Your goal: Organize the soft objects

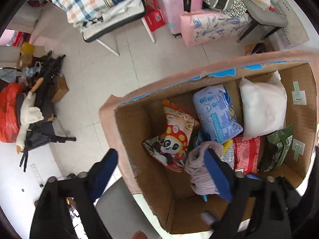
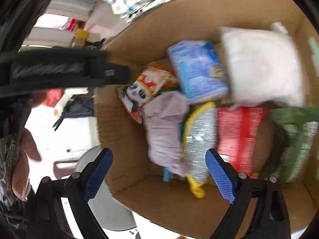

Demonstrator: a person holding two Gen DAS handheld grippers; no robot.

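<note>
Mauve cloth [image 1: 199, 167] lengthwise along box [image 1: 139, 159]

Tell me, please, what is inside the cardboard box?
The cardboard box holds a panda packet, a blue pack, a white pillow, a red packet, a green bag, a lilac cloth and a silver pouch. Things beneath them are covered.

Soft packs [image 1: 218, 113] crowded inside carton [image 1: 137, 139]

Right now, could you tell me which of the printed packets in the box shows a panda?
The orange-and-red packet at the left end of the cardboard box; the blue, red and green packets show no panda.
</note>
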